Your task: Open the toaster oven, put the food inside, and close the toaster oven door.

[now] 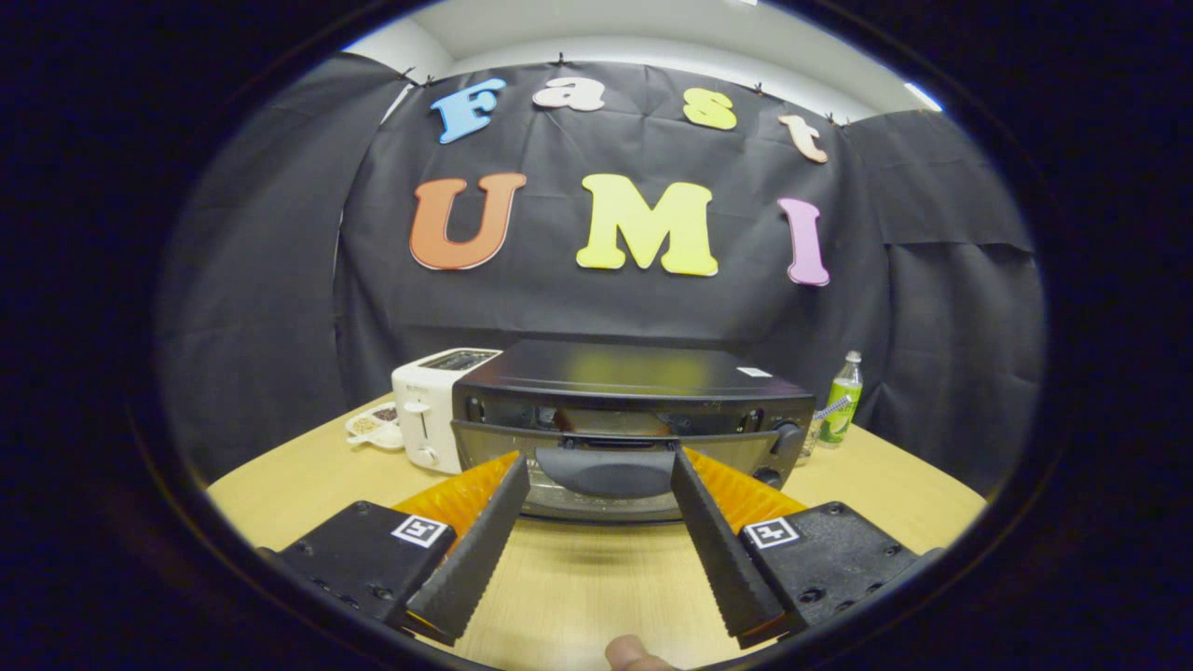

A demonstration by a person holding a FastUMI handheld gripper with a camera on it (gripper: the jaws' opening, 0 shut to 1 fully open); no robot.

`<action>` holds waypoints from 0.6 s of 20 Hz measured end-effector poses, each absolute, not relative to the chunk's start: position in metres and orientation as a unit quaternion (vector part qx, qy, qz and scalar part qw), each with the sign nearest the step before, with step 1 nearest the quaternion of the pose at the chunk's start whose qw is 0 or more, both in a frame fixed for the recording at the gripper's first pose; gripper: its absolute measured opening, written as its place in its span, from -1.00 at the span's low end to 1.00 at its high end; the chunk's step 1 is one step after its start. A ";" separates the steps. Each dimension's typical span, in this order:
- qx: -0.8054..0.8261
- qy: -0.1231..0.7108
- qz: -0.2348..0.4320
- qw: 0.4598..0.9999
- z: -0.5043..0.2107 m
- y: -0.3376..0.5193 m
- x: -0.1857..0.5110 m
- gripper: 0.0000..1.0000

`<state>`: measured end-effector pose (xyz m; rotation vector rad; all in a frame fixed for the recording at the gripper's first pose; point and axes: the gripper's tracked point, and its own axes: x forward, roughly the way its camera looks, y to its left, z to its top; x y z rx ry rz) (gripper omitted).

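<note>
**Tongs spread at the toaster oven door**

On the counter [280,503], a small dish [375,425] sat leftmost, then a white toaster [431,410]. Your tongs [596,458] were released, fingers flanking the door handle [604,471] of the toaster oven [634,382], its door tilted partly ajar. A green bottle [843,399] stood to the right.

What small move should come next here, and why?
Probably close the tool on the dark curved handle of the black toaster oven: its fingers stand open on either side of the handle, and the glass door looks slightly ajar at the top.
</note>
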<state>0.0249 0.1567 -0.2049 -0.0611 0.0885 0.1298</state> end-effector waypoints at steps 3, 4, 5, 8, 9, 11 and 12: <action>-0.026 0.046 0.068 0.996 -0.193 0.155 0.007 1.00; -0.022 0.043 0.068 0.997 -0.184 0.154 0.001 1.00; -0.017 0.038 0.067 0.997 -0.173 0.151 -0.006 1.00; -0.015 0.019 0.051 0.998 -0.140 0.134 -0.022 1.00; -0.019 0.013 0.043 0.999 -0.128 0.127 -0.028 1.00; -0.024 -0.004 0.036 0.999 -0.102 0.121 -0.046 1.00; -0.026 -0.014 0.038 0.999 -0.091 0.121 -0.053 1.00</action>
